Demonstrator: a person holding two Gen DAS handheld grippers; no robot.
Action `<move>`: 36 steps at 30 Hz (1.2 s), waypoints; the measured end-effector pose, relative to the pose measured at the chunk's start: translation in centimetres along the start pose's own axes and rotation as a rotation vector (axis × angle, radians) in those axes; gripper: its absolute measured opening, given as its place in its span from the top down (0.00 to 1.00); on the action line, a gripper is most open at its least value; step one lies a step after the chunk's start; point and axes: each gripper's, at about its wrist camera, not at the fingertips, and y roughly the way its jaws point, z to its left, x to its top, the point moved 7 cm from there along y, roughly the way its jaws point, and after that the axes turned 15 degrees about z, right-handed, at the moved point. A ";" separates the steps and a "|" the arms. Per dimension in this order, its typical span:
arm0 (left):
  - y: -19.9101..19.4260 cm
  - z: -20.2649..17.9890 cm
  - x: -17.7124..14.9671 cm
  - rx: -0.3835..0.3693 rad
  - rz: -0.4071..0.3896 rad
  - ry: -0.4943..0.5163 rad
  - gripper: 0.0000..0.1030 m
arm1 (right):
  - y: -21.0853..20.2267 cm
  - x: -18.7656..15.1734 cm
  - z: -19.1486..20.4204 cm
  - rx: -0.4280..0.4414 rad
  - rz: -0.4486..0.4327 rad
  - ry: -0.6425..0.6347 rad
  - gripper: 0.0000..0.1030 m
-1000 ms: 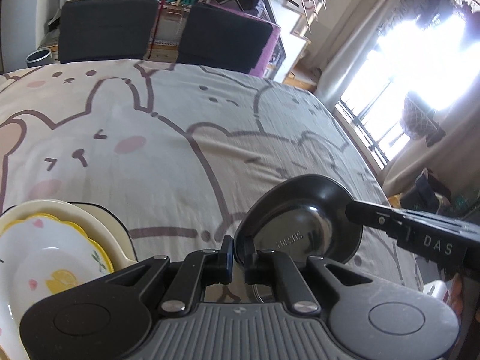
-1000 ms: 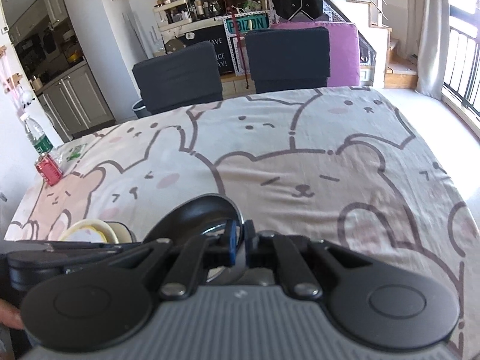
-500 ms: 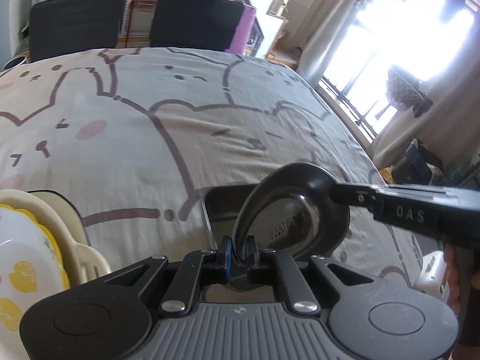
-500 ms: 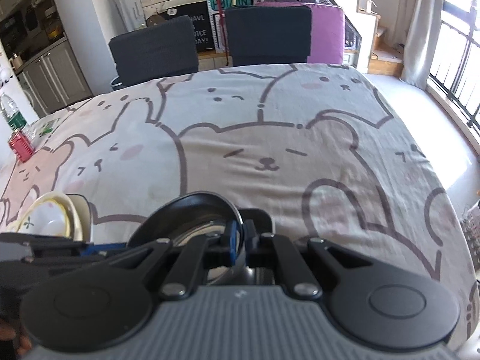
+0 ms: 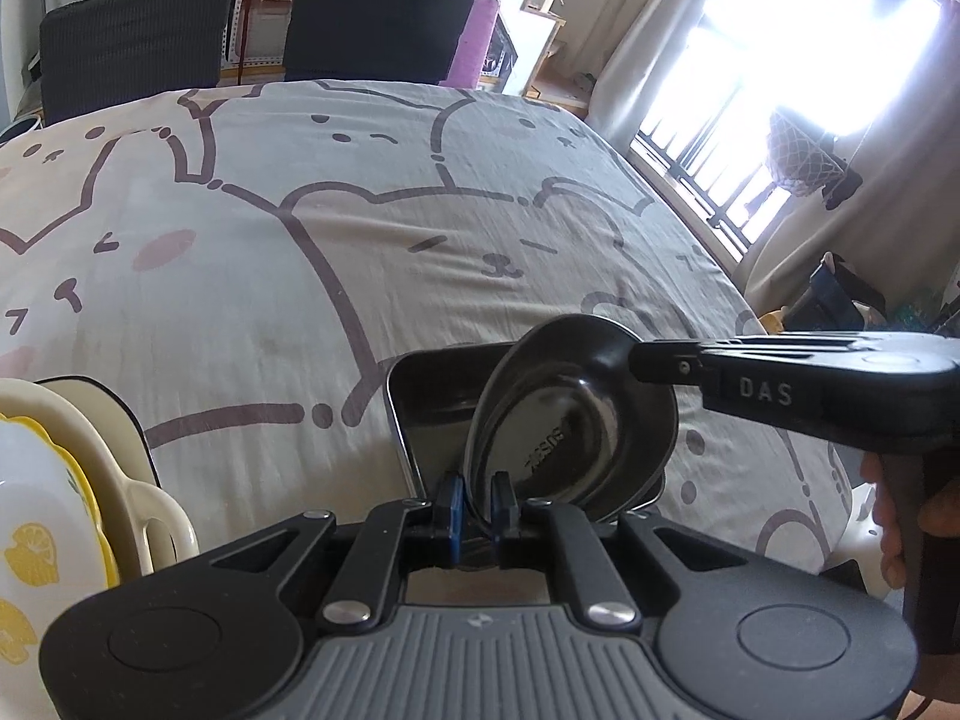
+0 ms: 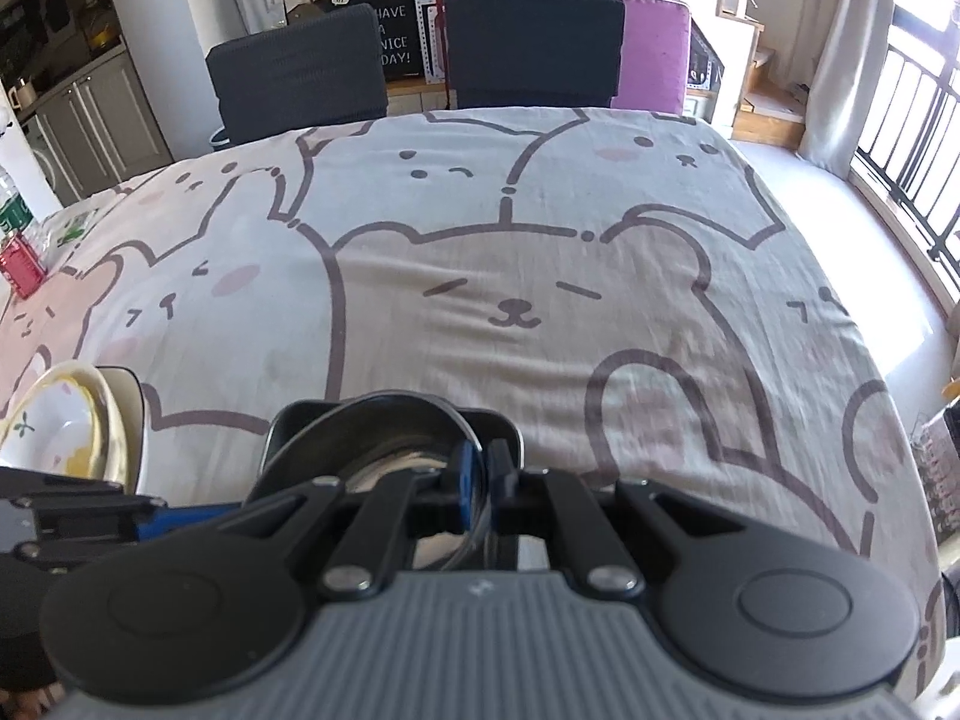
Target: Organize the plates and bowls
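Lowered since a second ago, both tools now hold the round metal bowl [image 5: 576, 420] down over a dark rectangular tray [image 5: 414, 402] that was not in view beneath it before; the bowl is tilted, its near edge low inside the tray and its far rim up. Whether it already touches the tray cannot be told.

Biggest in view is the counter [image 5: 372, 228], covered with a cloth printed with bears and rabbits, two dark chairs [image 6: 300, 84] at its far side. At the near left sits a stack of dishes: a cream handled dish [image 5: 129, 480] with a white plate with yellow lemons [image 5: 36, 540] on top, well apart from the tray.

Left tool [image 5: 478, 498] is pressed together on the bowl's near rim, the thin metal edge pinched between its blue-lined pads. Right tool [image 6: 477, 480] is likewise clamped on the rim at the bowl's other side; in the left wrist view it reaches in from the right, its tip meeting the bowl's far edge, with a person's hand [image 5: 900, 516] around its grip.
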 end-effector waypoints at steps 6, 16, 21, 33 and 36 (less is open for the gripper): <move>0.3 0.3 0.1 0.013 0.016 -0.001 0.90 | 1.0 0.3 0.4 -0.024 0.030 -0.016 0.93; 0.5 0.2 -0.1 0.007 0.043 0.016 0.86 | 1.5 0.8 1.2 -0.042 0.022 -0.031 0.88; 0.4 0.2 -0.1 -0.001 0.048 0.019 0.83 | 1.4 0.9 1.3 -0.014 0.005 -0.030 0.86; -0.5 0.8 0.2 -0.016 0.042 -0.009 0.79 | 0.8 0.6 0.3 -0.014 -0.011 -0.006 0.64; -0.8 0.9 0.3 -0.020 0.038 -0.009 0.69 | 0.5 0.3 0.2 0.009 -0.017 0.000 0.63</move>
